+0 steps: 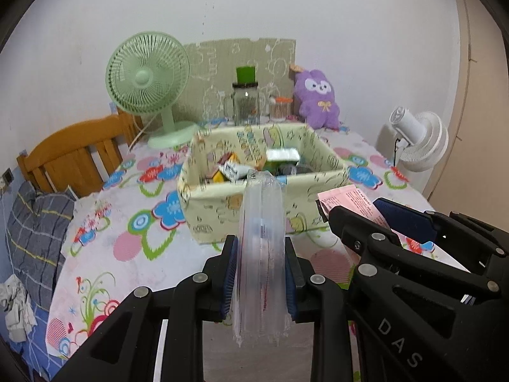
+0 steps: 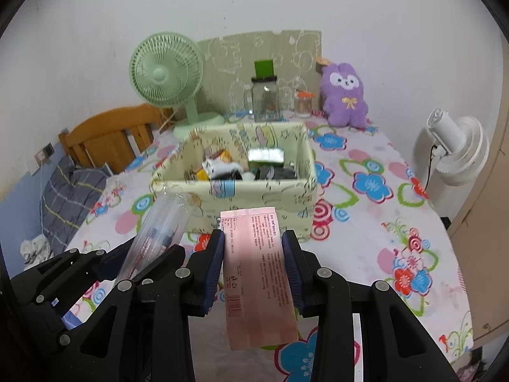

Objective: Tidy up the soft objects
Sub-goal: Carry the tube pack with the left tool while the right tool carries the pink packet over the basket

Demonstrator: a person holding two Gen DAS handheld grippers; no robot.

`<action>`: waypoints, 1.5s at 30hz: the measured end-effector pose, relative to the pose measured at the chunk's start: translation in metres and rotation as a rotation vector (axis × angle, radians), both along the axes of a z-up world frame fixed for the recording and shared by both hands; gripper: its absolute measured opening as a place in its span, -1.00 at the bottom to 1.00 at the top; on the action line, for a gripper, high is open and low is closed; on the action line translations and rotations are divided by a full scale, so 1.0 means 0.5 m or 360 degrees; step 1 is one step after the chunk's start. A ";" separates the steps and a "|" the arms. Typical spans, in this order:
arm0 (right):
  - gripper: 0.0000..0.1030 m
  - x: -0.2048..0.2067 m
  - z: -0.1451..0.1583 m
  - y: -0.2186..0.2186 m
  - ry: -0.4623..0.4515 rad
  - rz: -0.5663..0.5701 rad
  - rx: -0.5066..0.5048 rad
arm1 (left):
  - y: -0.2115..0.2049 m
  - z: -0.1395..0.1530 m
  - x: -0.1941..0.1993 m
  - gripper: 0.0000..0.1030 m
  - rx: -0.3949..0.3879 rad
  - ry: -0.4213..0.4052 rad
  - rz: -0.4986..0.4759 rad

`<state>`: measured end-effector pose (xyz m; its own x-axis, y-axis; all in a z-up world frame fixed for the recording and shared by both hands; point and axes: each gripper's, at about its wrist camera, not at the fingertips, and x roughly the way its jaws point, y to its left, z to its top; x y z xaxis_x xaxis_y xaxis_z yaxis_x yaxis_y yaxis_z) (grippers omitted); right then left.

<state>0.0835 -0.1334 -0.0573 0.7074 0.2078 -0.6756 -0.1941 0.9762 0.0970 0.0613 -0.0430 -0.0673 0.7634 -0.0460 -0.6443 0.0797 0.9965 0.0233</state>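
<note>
My left gripper (image 1: 261, 248) is shut on a clear air-cushion plastic pack (image 1: 261, 254), held upright above the table. Beside it, my right gripper (image 2: 251, 242) is shut on a flat pink packet (image 2: 256, 273) with printed text and a barcode. The same pink packet (image 1: 346, 202) and right gripper (image 1: 359, 213) show at the right of the left wrist view; the clear pack (image 2: 159, 229) and left gripper (image 2: 140, 254) show at the left of the right wrist view. Ahead stands a pale yellow fabric box (image 1: 210, 219) (image 2: 270, 200) holding several small packets.
A floral tablecloth (image 2: 366, 238) covers the table. At the back stand a green fan (image 1: 148, 76), a glass jar (image 1: 245, 103), a small cup (image 1: 281, 108) and a purple plush (image 1: 318, 98). A white fan (image 2: 458, 149) is at the right, a wooden chair (image 1: 76, 156) at the left.
</note>
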 end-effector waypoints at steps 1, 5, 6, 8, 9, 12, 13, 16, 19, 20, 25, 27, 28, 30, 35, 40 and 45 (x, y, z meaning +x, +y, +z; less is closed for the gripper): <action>-0.21 -0.002 0.009 -0.002 -0.0010 -0.0006 0.0009 | 0.000 0.006 -0.001 -0.50 -0.0002 -0.0007 -0.0001; -0.21 -0.008 0.030 -0.007 -0.0034 -0.0026 0.0038 | -0.002 0.030 -0.009 -0.50 0.0002 -0.0041 -0.0001; -0.21 -0.011 0.036 -0.007 -0.0044 -0.0027 0.0039 | -0.003 0.034 -0.010 -0.50 0.0001 -0.0049 -0.0003; -0.21 -0.014 0.047 -0.008 -0.0064 -0.0026 0.0044 | -0.006 0.044 -0.013 -0.50 -0.0002 -0.0067 -0.0010; -0.21 -0.015 0.054 -0.008 -0.0079 -0.0027 0.0044 | -0.008 0.050 -0.015 -0.50 -0.0002 -0.0079 -0.0015; -0.21 -0.016 0.071 -0.009 -0.0111 -0.0031 0.0047 | -0.012 0.068 -0.016 -0.50 -0.0002 -0.0115 -0.0026; -0.21 -0.017 0.076 -0.009 -0.0119 -0.0033 0.0046 | -0.014 0.073 -0.015 -0.50 -0.0002 -0.0124 -0.0031; -0.21 -0.013 0.093 -0.011 -0.0148 -0.0041 0.0043 | -0.017 0.086 -0.009 -0.50 -0.0020 -0.0154 -0.0046; -0.21 -0.005 0.103 -0.013 -0.0167 -0.0052 0.0036 | -0.018 0.095 -0.002 -0.50 -0.0026 -0.0171 -0.0055; -0.21 -0.003 0.105 -0.012 -0.0171 -0.0054 0.0035 | -0.018 0.098 0.002 -0.50 -0.0029 -0.0176 -0.0057; -0.21 0.019 0.118 -0.006 -0.0191 -0.0051 0.0022 | -0.011 0.108 0.022 -0.50 -0.0042 -0.0196 -0.0041; -0.21 0.031 0.119 -0.004 -0.0198 -0.0048 0.0020 | -0.010 0.110 0.031 -0.50 -0.0035 -0.0203 -0.0023; -0.21 0.036 0.119 -0.003 -0.0199 -0.0047 0.0021 | -0.009 0.110 0.037 -0.50 -0.0034 -0.0204 -0.0016; -0.21 0.051 0.117 -0.001 -0.0196 -0.0042 0.0024 | -0.006 0.110 0.047 -0.50 -0.0039 -0.0202 -0.0007; -0.21 0.085 0.116 0.005 -0.0189 -0.0038 0.0021 | 0.002 0.109 0.077 -0.50 -0.0060 -0.0197 0.0009; -0.21 0.114 0.110 0.009 -0.0183 -0.0043 0.0018 | 0.008 0.104 0.107 -0.50 -0.0071 -0.0192 0.0015; -0.21 0.148 0.102 0.015 -0.0171 -0.0053 0.0019 | 0.012 0.095 0.140 -0.50 -0.0075 -0.0180 0.0026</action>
